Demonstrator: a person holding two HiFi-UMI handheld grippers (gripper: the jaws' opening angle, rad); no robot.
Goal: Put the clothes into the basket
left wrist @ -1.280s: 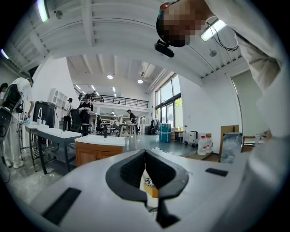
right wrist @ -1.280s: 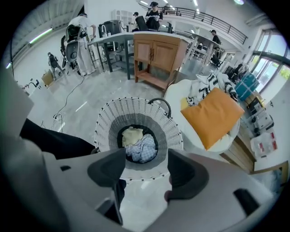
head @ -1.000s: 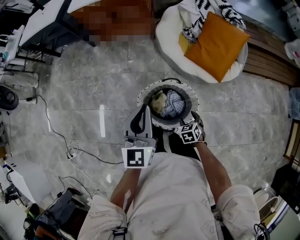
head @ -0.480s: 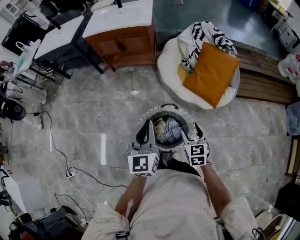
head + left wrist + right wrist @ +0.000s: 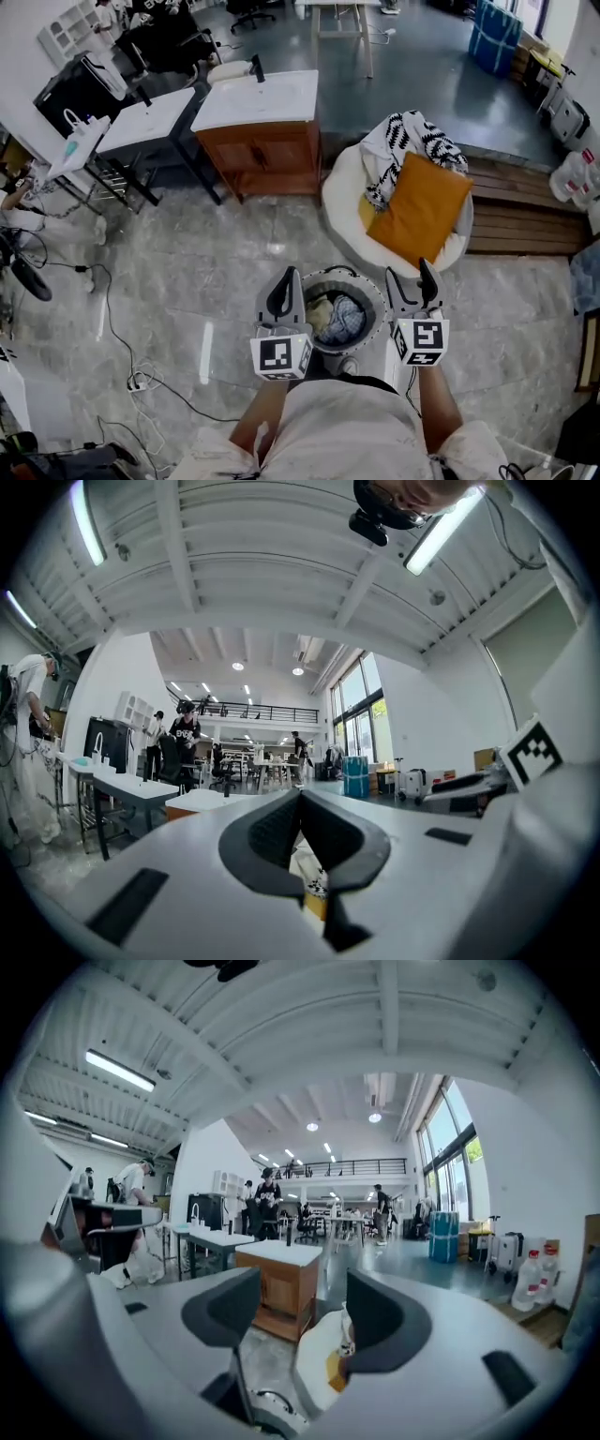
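A round basket stands on the floor just ahead of the person, between the two grippers. Inside it lie a blue checked garment and a beige one. My left gripper is held over the basket's left rim, shut and empty; in the left gripper view its jaws meet and point level into the room. My right gripper is at the basket's right rim, open with nothing between its fingers. The basket's rim shows low in the right gripper view.
A white round cushion beyond the basket carries an orange pillow and a black-and-white patterned cloth. A wooden cabinet with a white top stands behind, a wooden bench to the right. Cables trail on the floor at left.
The head view has tilted up to show more of the room. Both grippers have lifted from the basket's near rim, and the right one has moved to the right.
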